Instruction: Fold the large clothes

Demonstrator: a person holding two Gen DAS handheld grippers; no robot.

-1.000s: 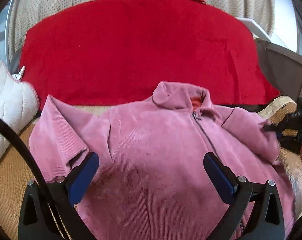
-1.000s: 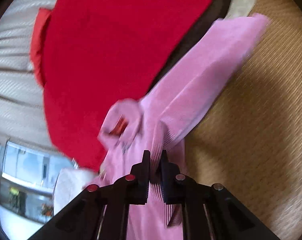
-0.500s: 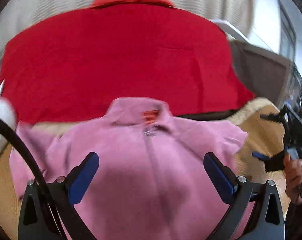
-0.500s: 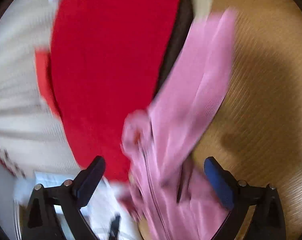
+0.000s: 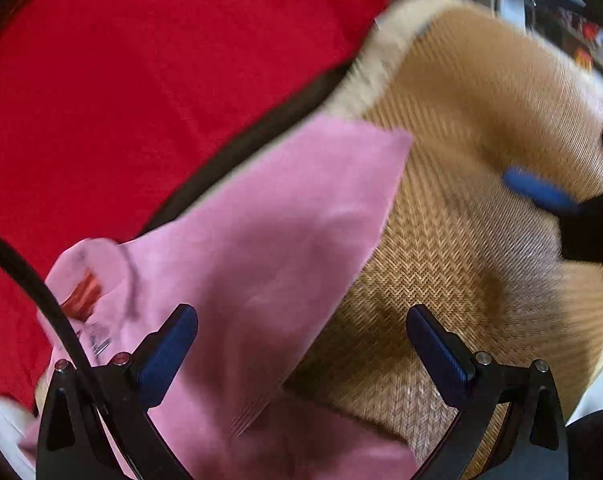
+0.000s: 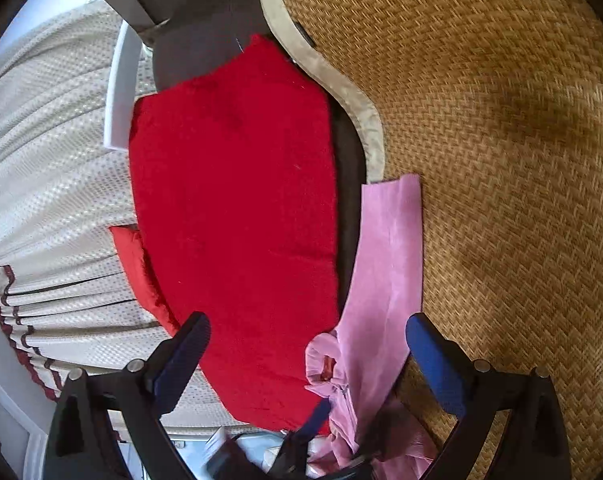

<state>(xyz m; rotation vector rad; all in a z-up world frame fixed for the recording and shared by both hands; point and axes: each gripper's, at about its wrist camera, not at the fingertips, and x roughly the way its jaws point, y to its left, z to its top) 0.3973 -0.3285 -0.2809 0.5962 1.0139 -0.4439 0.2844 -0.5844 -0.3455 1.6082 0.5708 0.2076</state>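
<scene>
The pink corduroy jacket (image 5: 285,216) lies on the woven mat (image 5: 481,112), one sleeve (image 6: 389,256) stretched flat away from the collar (image 6: 325,364). My left gripper (image 5: 299,320) hovers open over the sleeve's edge, with nothing between its blue pads. In its own view my right gripper (image 6: 307,324) stands open and holds nothing; the sleeve lies beyond its fingers. One blue pad (image 5: 537,190) of the right gripper shows blurred at the right edge of the left wrist view. The jacket's body is mostly cut off at the bottom of both views.
A large red cushion (image 6: 229,200) leans behind the mat, with a smaller red one (image 6: 137,264) behind it. A cream curtain (image 6: 53,160) hangs further back. The mat's pale border (image 6: 341,92) runs along the cushion. Bare woven mat (image 6: 501,160) spreads beside the sleeve.
The right gripper let go of the pink cloth and opened wide. The sleeve now lies stretched out on the mat. The left gripper swung right from the jacket's front to the sleeve, and both views rolled.
</scene>
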